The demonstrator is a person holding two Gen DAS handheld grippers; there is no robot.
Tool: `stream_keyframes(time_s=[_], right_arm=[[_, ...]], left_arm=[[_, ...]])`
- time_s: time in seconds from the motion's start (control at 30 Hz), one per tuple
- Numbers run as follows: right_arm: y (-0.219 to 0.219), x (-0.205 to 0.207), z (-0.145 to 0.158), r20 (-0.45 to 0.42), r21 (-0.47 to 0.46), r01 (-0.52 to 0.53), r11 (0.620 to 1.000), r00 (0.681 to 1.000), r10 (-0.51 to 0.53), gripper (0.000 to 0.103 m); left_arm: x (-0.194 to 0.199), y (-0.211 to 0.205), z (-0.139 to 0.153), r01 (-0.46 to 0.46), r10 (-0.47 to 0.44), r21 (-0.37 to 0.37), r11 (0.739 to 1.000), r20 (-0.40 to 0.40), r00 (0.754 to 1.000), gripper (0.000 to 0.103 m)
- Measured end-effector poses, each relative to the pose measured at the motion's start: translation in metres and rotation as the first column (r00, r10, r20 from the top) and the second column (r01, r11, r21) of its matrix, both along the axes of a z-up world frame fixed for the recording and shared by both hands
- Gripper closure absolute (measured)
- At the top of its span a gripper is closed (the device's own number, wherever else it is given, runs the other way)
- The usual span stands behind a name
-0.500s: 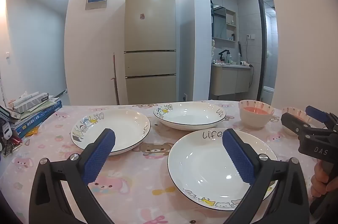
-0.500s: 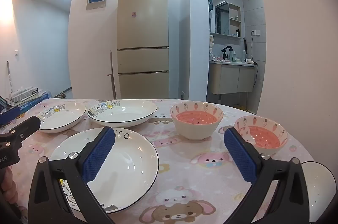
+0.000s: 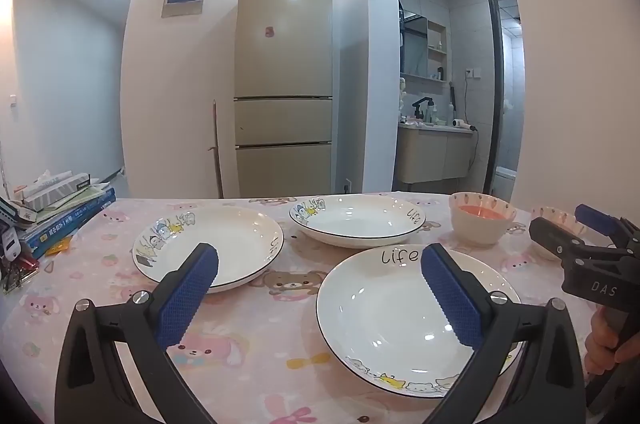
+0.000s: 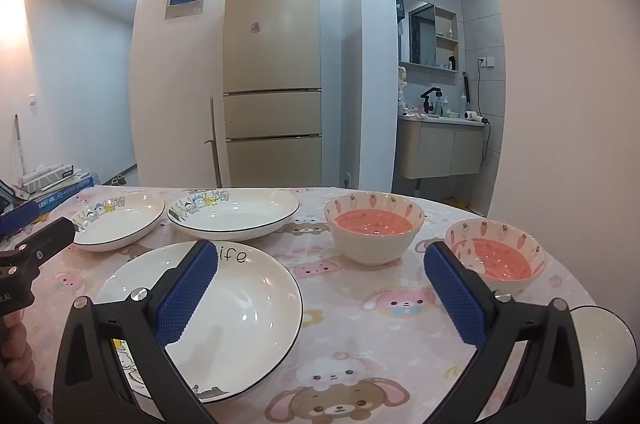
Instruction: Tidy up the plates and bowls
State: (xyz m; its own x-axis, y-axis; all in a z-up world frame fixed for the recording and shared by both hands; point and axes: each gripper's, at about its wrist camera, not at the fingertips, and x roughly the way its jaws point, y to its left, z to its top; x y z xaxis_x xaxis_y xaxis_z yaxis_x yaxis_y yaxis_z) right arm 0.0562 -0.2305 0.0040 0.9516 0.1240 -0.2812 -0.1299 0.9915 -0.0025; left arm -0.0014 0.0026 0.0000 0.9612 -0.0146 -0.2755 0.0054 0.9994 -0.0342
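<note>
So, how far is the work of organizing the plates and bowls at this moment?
Nothing looks done yet. The three plates, near, far left and far middle, lie separately on the tablecloth, and the two pink bowls stand apart, unstacked. In hand: nothing; the left gripper and right gripper are open and empty. All the stacking is left.

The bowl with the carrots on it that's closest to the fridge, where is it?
In the right wrist view that carrot bowl sits mid-table, right of the far plate and left of the second carrot bowl.
</note>
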Motion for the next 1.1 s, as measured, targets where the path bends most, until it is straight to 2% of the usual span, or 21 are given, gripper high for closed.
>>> stream_keyframes(time_s=[0.23,0.33,0.4,0.53,0.57,0.6,0.67,0.87,1.1], right_arm=[[0.0011,-0.0026,-0.0009,0.005,0.002,-0.004,1.0,1.0,0.004,0.0],[0.0011,-0.0034,0.0005,0.009,0.009,-0.012,1.0,1.0,0.012,0.0],[0.0012,-0.0036,0.0001,0.011,0.004,-0.003,1.0,1.0,0.003,0.0],[0.0,-0.0045,0.0005,0.012,0.009,0.0,1.0,1.0,0.0,0.0],[0.0001,-0.0058,0.0008,0.015,0.006,0.009,1.0,1.0,-0.009,0.001],[-0.0005,-0.0069,0.0013,0.018,0.008,0.013,1.0,1.0,-0.013,0.007],[-0.0016,-0.0062,0.0012,0.014,0.009,0.033,0.999,0.999,-0.033,0.014],[-0.0011,-0.0067,0.0005,0.014,0.007,0.018,1.0,1.0,-0.018,0.014],[0.0049,-0.0081,-0.0005,0.003,-0.023,-0.011,1.0,1.0,0.011,0.014]], left_arm=[[-0.0001,0.0001,-0.0004,0.007,-0.007,0.007,1.0,0.003,1.0,0.0],[-0.0016,-0.0001,0.0003,-0.034,0.034,0.015,0.999,0.008,0.999,0.0],[-0.0003,0.0036,-0.0004,-0.001,0.001,-0.012,1.0,0.0,1.0,0.0],[-0.0021,0.0019,-0.0002,0.006,-0.006,-0.004,1.0,0.006,1.0,0.0],[-0.0035,-0.0001,0.0,0.009,-0.009,0.005,1.0,0.011,1.0,0.0],[-0.0038,-0.0011,0.0002,0.011,-0.012,0.01,1.0,0.011,1.0,0.0],[-0.0035,-0.0023,0.0002,0.014,-0.014,0.014,1.0,0.007,1.0,0.0],[-0.0028,0.0008,0.0011,0.002,-0.002,0.001,1.0,0.005,1.0,0.0],[-0.0043,-0.0016,0.001,0.032,-0.032,0.007,0.999,0.003,0.999,0.0]])
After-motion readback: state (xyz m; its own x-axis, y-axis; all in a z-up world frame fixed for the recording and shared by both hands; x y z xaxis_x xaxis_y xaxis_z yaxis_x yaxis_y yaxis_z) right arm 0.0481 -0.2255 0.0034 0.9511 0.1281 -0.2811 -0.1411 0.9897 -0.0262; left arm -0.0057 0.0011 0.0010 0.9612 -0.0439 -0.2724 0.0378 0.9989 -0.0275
